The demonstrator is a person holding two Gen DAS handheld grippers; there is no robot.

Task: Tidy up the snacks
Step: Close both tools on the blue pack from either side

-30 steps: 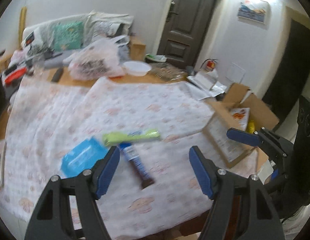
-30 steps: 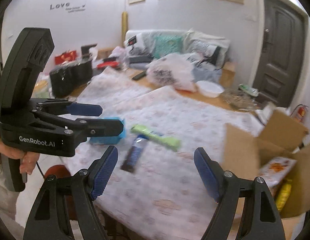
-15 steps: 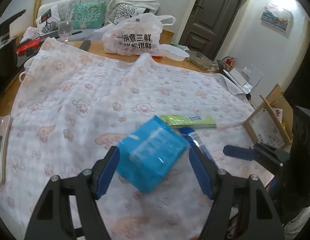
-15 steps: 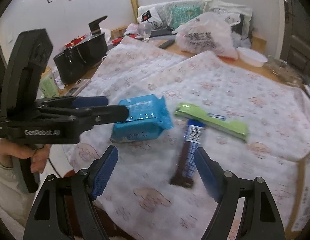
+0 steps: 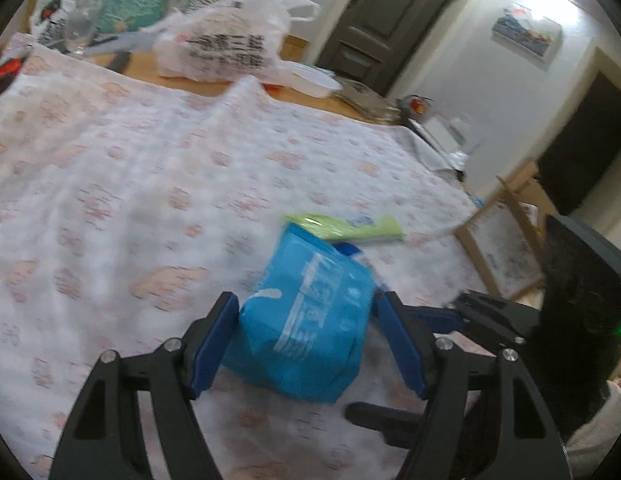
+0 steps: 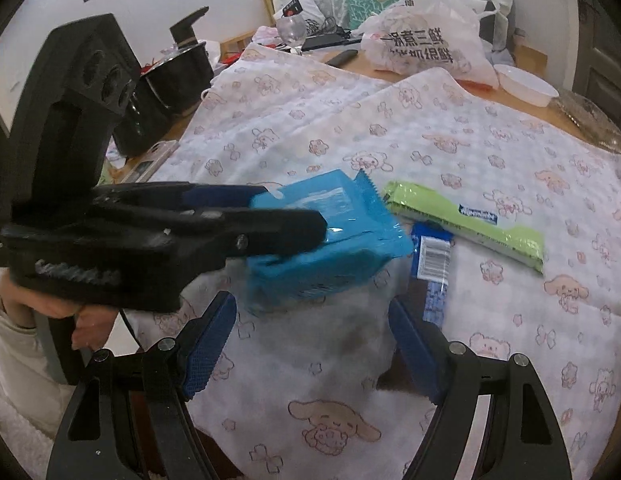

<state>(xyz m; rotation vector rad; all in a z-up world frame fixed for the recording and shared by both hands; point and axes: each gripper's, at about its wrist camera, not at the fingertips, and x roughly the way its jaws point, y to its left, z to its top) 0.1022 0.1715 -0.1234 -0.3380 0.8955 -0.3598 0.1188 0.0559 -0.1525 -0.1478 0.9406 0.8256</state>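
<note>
A blue snack packet [image 5: 306, 320] lies on the patterned tablecloth [image 5: 130, 184] between the fingers of my left gripper [image 5: 306, 340]. The gripper straddles it with its jaws wide, and the blur hides whether the pads touch its sides. From the right wrist view, the left gripper [image 6: 294, 210] reaches in from the left over the blue packet [image 6: 342, 256]. A green bar [image 6: 462, 220] and a dark blue bar [image 6: 430, 260] lie just right of the packet. My right gripper [image 6: 310, 344] is open and empty, low over the cloth in front of the packet.
A white printed plastic bag [image 6: 426, 48], a white bowl [image 6: 526, 86] and a wine glass [image 6: 290, 26] stand at the table's far end. A black pot [image 6: 166, 92] and a phone [image 6: 150, 160] are at the left. An open cardboard box [image 5: 506, 248] sits off the right edge.
Both grippers came down and forward toward the snacks. The blue packet, earlier ahead of the left gripper, now sits between its fingers. Neither gripper's opening changed.
</note>
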